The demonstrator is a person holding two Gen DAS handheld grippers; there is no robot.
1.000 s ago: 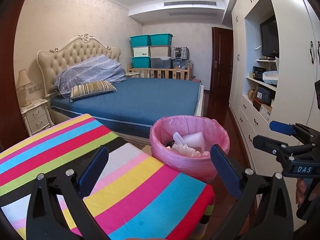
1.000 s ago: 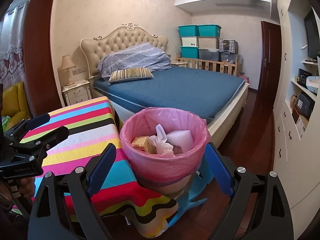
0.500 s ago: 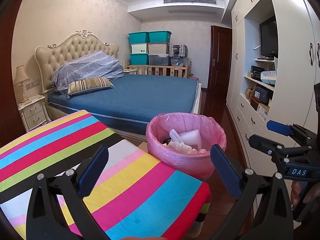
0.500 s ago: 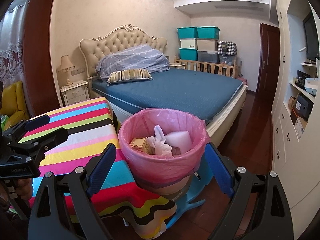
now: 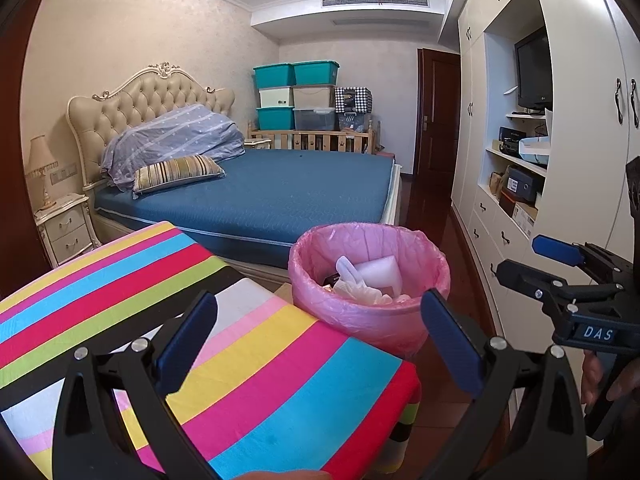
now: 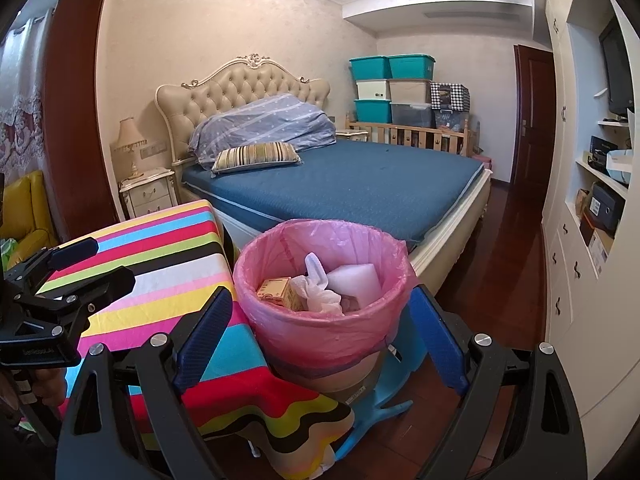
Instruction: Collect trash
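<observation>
Striped table [image 5: 248, 364] fills lower left, its right edge just beside pink-lined bin [image 5: 370, 284] at centre. Bare wood floor [image 6: 500, 248] runs up right side between bed [image 6: 360, 188] and cupboards [image 6: 568, 280]. Your left claw [image 5: 320, 344] spread wide over table corner, empty. Your right claw [image 6: 320, 332] spread wide, framing bin, touching nothing. Trash [image 6: 320, 284] lies inside bin.
</observation>
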